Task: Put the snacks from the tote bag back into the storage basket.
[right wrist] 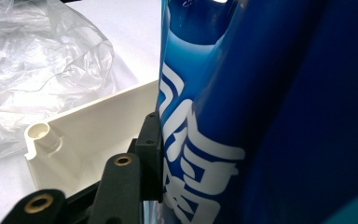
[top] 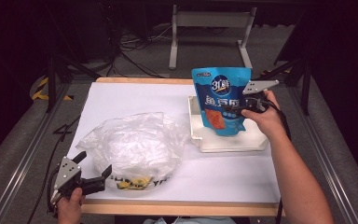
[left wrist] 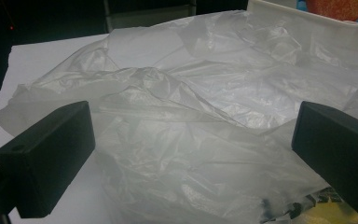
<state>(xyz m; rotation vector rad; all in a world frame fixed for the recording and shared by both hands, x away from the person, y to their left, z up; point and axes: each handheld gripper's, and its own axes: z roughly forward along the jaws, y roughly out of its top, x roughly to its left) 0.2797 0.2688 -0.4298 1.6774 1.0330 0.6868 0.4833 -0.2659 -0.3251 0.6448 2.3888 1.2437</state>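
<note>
Your right hand-held gripper [top: 235,109] is clamped on the blue pouch [top: 221,98], its jaws pinching the pouch's right edge about halfway up. You hold the pouch upright over the white tray [top: 230,142], which sits near the desk's [top: 121,95] right edge, toward the far side; the pouch's bottom hangs inside the tray's outline, though you cannot tell whether it touches the tray floor. In the right gripper view the pouch [right wrist: 242,116] stands just against the black jaw, with the tray wall [right wrist: 93,126] behind and below it. Your left hand-held gripper [top: 95,170] rests at the desk's near left corner with its jaws spread wide and nothing between them, pointing at the crumpled clear bag [top: 135,144]. The bag lies left of the tray, just beside it, reaching to the desk's near edge, where a yellow print shows through it. In the left gripper view the bag [left wrist: 191,116] spreads just ahead of the parted jaws.
</note>
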